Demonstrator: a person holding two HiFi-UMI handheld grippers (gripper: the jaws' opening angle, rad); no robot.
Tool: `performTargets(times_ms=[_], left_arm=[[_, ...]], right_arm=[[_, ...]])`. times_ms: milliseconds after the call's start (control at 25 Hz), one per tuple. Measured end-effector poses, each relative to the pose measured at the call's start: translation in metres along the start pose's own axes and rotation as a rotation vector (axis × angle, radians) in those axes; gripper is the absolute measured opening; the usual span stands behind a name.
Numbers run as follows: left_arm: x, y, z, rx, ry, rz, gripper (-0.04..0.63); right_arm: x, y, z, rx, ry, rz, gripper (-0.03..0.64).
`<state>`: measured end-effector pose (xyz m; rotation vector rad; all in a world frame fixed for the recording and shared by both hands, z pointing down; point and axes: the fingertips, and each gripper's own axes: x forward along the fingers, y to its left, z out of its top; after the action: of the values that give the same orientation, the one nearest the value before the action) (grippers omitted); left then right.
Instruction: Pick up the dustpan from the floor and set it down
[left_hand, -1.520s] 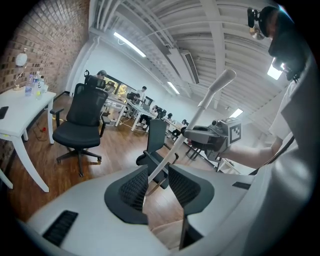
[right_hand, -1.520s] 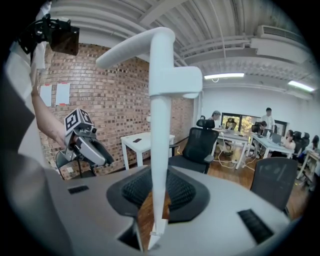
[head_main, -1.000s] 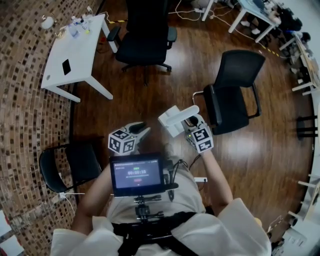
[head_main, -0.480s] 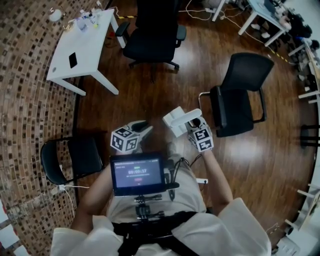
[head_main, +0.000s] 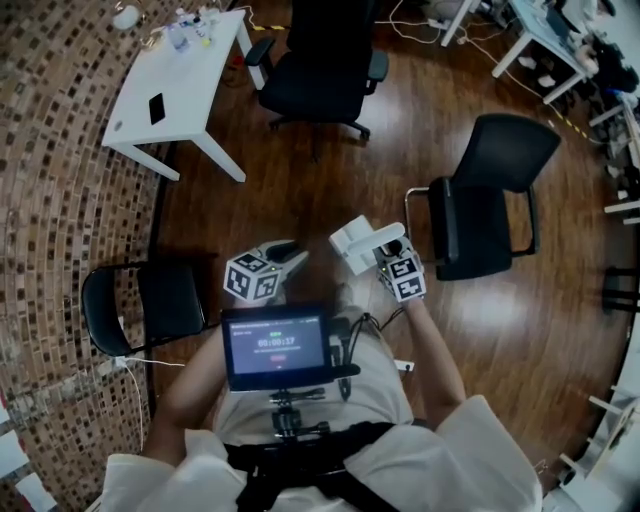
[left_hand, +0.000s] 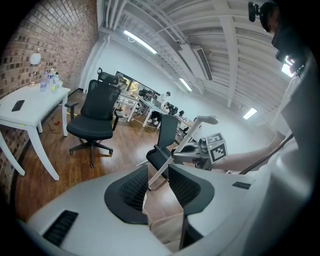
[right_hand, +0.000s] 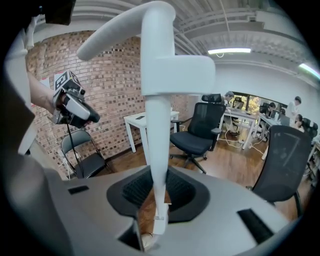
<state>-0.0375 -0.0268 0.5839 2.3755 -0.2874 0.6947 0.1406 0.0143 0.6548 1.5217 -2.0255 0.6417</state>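
Dustpan (right_hand: 159, 75) handle sits clenched between the jaws of the right gripper (right_hand: 159, 192), with the white pan held clear of the wooden floor (head_main: 330, 200) in front of the person's lap. Beside it the left gripper (left_hand: 157, 187) hangs released, nothing between its jaws. Pickup looks done and the set-down is in hand. Next calls for lowering the pan flat onto bare floor short of the black chair (head_main: 480, 200), then letting go

We are logging: white table (head_main: 195, 75) carrying phone (head_main: 156, 108) | swivel chair (head_main: 320, 75) standing beside it | folding chair (head_main: 165, 300) sitting by brick wall (head_main: 60, 220)
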Motion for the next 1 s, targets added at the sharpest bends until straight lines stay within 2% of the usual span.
performTargets(times_ms=[200, 1000], left_arm=[[0.002, 0.006, -0.005, -0.012, 0.003, 0.02, 0.126], [0.008, 0.023, -0.008, -0.035, 0.018, 0.065, 0.126]], right_arm=[[0.017, -0.008, -0.023, 0.004, 0.01, 0.004, 0.098], [0.046, -0.022, -0.043, 0.004, 0.059, 0.014, 0.098]])
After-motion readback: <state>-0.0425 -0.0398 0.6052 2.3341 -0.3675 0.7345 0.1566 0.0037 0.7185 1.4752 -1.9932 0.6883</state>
